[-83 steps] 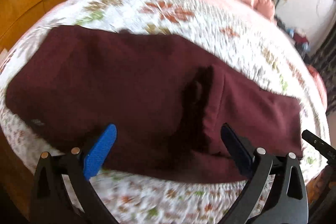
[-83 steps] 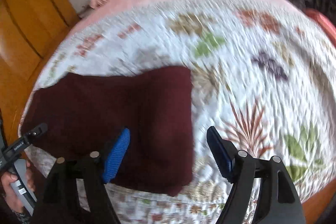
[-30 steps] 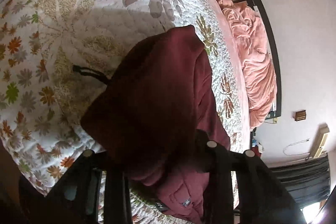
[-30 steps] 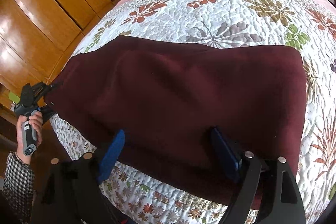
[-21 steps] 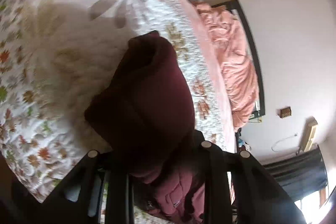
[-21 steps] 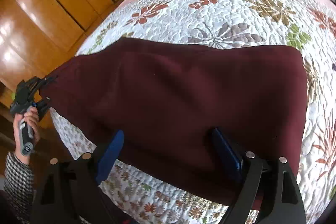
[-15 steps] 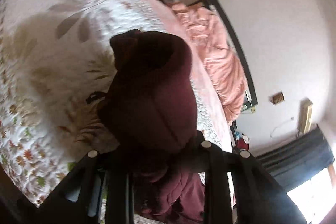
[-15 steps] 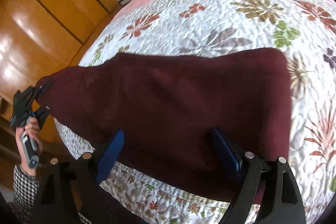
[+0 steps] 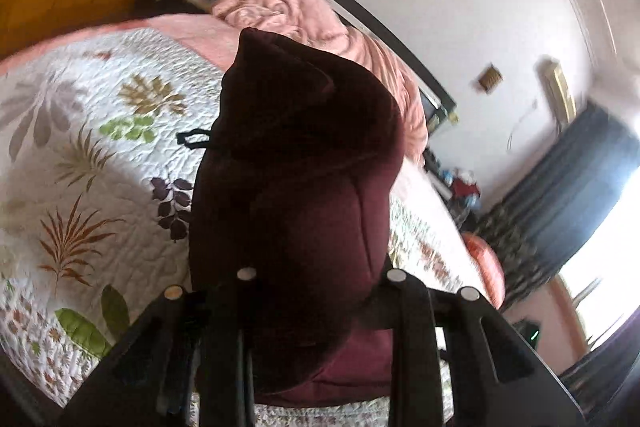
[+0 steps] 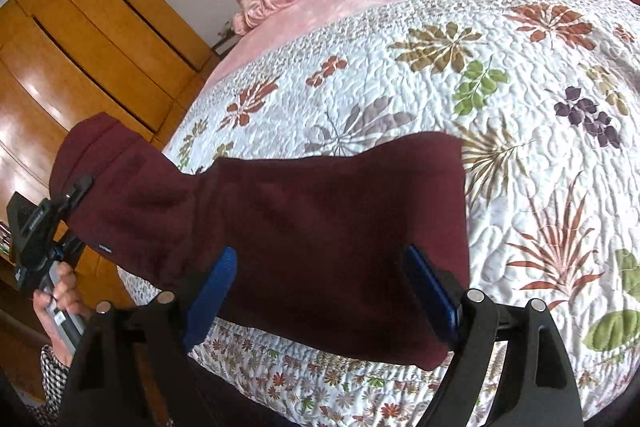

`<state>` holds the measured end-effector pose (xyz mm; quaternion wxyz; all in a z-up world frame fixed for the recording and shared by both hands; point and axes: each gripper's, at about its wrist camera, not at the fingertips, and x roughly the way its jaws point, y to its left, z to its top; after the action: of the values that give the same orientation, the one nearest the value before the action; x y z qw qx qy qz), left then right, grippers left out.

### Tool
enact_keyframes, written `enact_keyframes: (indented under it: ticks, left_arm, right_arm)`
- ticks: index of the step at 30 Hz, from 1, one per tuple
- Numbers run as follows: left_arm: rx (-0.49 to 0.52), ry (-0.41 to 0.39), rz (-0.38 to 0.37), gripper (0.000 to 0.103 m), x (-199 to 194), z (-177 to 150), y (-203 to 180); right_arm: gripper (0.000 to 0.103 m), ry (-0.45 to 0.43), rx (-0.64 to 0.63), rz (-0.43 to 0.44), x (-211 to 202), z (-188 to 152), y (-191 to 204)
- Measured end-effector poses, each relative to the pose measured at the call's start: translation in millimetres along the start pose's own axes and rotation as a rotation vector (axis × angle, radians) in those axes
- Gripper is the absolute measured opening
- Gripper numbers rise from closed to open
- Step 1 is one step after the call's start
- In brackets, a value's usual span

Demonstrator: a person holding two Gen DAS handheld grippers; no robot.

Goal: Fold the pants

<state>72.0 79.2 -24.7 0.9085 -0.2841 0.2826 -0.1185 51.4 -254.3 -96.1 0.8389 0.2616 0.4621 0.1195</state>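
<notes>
Bunching over the clamped left tool [image 9: 316, 307], the pants [image 10: 320, 227] hang lifted.

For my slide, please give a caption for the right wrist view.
Maroon pants on floral quilt, one end lifted by left gripper.

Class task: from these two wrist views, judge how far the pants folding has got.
Done: the maroon pants lie doubled lengthwise, legs stacked, on the floral quilt. In hand: the left gripper is shut on the waist end, lifted above the bed; the right gripper is open over the leg end. Left: laying the waist across and flattening.
</notes>
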Motion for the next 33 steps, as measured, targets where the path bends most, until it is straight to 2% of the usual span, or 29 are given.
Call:
enact_keyframes:
  ticks: [5,9,14,18,21,24,25,26,28,30,31,32,33]
  left_arm:
    - [0.08,0.068,-0.033,0.026,15.7,-17.0,-25.7]
    - [0.139,0.135,-0.031,0.026,32.9,-37.9,-37.9]
    - [0.173,0.216,-0.011,0.026,58.7,-63.3,-42.3]
    - [0.253,0.262,0.033,0.027,79.0,-86.3,-50.9]
    - [0.288,0.315,0.057,0.032,94.2,-99.7,-53.8]
    - [0.33,0.36,0.061,0.046,102.0,-111.7,-57.8]
    - [0.323,0.366,0.041,0.059,100.7,-113.1,-59.6]
    - [0.306,0.371,0.015,0.072,96.9,-112.7,-60.2]
    - [0.236,0.374,-0.09,0.084,81.4,-106.2,-60.6]
    - [0.169,0.367,-0.169,0.088,63.7,-93.4,-56.7]
    - [0.153,0.351,-0.169,0.09,57.4,-87.0,-52.9]
    - [0.147,0.33,-0.143,0.09,53.0,-81.6,-48.6]
    - [0.147,0.305,-0.086,0.09,49.7,-74.5,-39.4]
  right_arm:
    - [0.086,-0.031,0.012,0.01,-12.3,2.3,-3.3]
    - [0.086,-0.043,0.009,0.015,-18.1,2.7,-3.1]
    - [0.086,-0.054,0.01,0.024,-22.4,2.1,-3.7]
    - [0.086,-0.054,0.013,0.031,-22.8,1.5,-3.9]
    - [0.086,-0.051,0.015,0.034,-21.8,1.1,-3.2]
    - [0.087,-0.044,0.015,0.036,-20.0,0.5,-2.5]
    - [0.087,-0.041,0.012,0.035,-19.4,0.6,-2.0]
    - [0.087,-0.038,0.006,0.034,-18.6,1.0,-0.8]
    - [0.087,-0.032,-0.006,0.034,-17.6,2.1,1.3]
    - [0.088,-0.027,-0.01,0.04,-15.7,4.1,3.8]
    - [0.089,-0.022,-0.009,0.051,-13.7,5.5,5.6]
    - [0.089,-0.017,-0.008,0.058,-11.4,6.5,6.9]
    - [0.089,-0.008,-0.006,0.063,-8.5,7.3,8.9]
